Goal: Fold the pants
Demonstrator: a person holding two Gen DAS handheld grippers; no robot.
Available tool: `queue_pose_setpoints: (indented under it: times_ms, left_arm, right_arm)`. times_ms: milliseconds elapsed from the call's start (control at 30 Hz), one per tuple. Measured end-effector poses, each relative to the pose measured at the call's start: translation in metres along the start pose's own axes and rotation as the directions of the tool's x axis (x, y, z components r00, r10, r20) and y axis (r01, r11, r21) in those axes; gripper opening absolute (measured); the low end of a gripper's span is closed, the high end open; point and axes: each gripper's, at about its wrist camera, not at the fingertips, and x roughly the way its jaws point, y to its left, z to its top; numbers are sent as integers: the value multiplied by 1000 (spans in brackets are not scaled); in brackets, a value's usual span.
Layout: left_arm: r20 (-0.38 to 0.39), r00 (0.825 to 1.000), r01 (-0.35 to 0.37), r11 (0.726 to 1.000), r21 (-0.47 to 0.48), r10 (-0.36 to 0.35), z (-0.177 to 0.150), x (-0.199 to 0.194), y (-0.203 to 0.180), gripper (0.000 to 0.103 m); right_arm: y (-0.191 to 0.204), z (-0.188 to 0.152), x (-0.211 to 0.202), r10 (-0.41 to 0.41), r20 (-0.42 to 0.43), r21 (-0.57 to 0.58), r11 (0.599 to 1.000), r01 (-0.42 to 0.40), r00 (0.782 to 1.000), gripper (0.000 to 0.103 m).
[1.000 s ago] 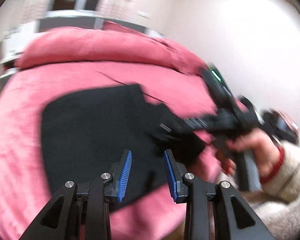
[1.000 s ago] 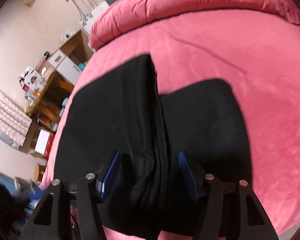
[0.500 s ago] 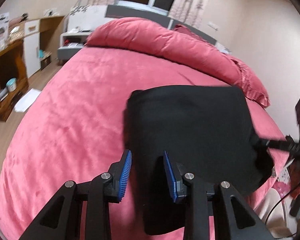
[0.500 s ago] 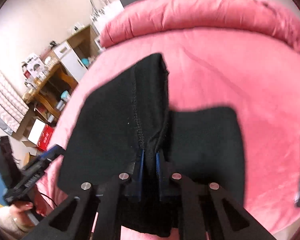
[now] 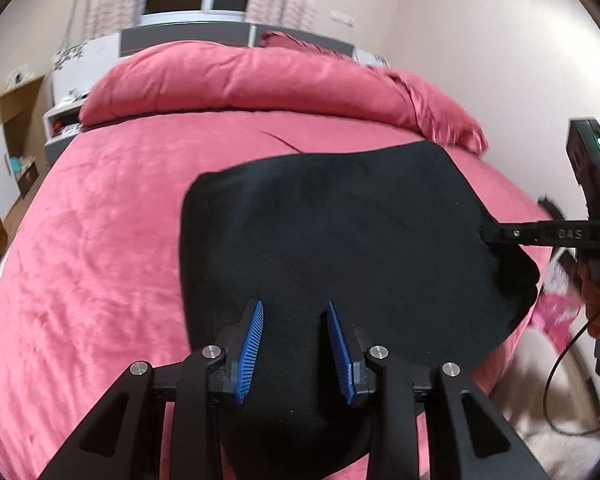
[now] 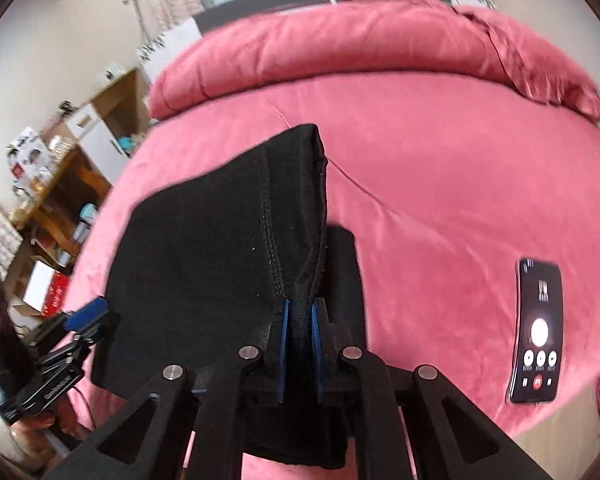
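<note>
In the left wrist view, one pair of black fabric pants (image 5: pixel 340 240) is seen spread on the pink plush-covered bed (image 5: pixel 100 240), below one long pink bolster pillow (image 5: pixel 260 76). The left claw (image 5: pixel 296 350) is held low over the near edge of the pants, its two blue-padded fingers (image 5: pixel 252 346) parted with nothing clamped. The right claw (image 5: pixel 485 235) is seen pinching the pants' right edge, level and pointing leftward. In the right wrist view, the right claw (image 6: pixel 299 354) is closed on a raised seamed fold of the pants (image 6: pixel 228 248); one lit black smartphone (image 6: pixel 537 334) lies on the bed (image 6: pixel 440 184) well apart to the right.
</note>
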Motion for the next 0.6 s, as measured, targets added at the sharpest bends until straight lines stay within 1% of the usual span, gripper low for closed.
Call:
queue_pose_setpoints:
  times_ms: [100,167,233,267,333,367,400,433,500,567,600]
  left_arm:
    - [-32,999,-31,998,57,33,-3,10,-11,33]
    - [-70,997,-41,996,73,46,-6,18,-16,33]
    - [-89,993,-68,991,116,79,-11,23,-23,34]
    - [-76,993,-80,987,140,91,-13,23,-25,34]
    - [-71,993,-83,987,139,93,-13,20,-26,34]
    - [-68,994,-72,991,111,80,-11,16,-23,34]
    - [-63,996,-57,995,81,62,-9,12,-20,34]
    - [-51,998,-31,999,39,33,-6,6,-16,34]
    - [-16,1000,-16,1000,1,16,1,0,-12,35]
    - [-3,999,-36,999,1,36,8,1,-11,35]
    - [-14,999,-43,999,9,43,11,5,-10,35]
  right_arm:
    - [-7,-8,17,-41,-30,3,999,41,999,10]
    - [-6,-11,29,-72,-49,-9,997,71,996,11]
    - [0,-15,37,-123,-72,-72,990,118,990,15]
    - [7,-14,38,-165,-66,-120,980,156,984,18]
    - [16,-10,29,-227,-36,-177,960,217,973,20]
    - [22,-6,21,-249,-3,-195,950,244,969,22]
    - [30,0,8,-262,60,-209,940,269,963,23]
    - [36,4,0,-253,99,-217,938,269,962,23]
    - [53,13,-14,-194,171,-248,940,233,966,24]
    - [67,22,-9,-127,167,-281,944,171,978,24]
    - [73,27,1,-74,137,-291,950,112,988,24]
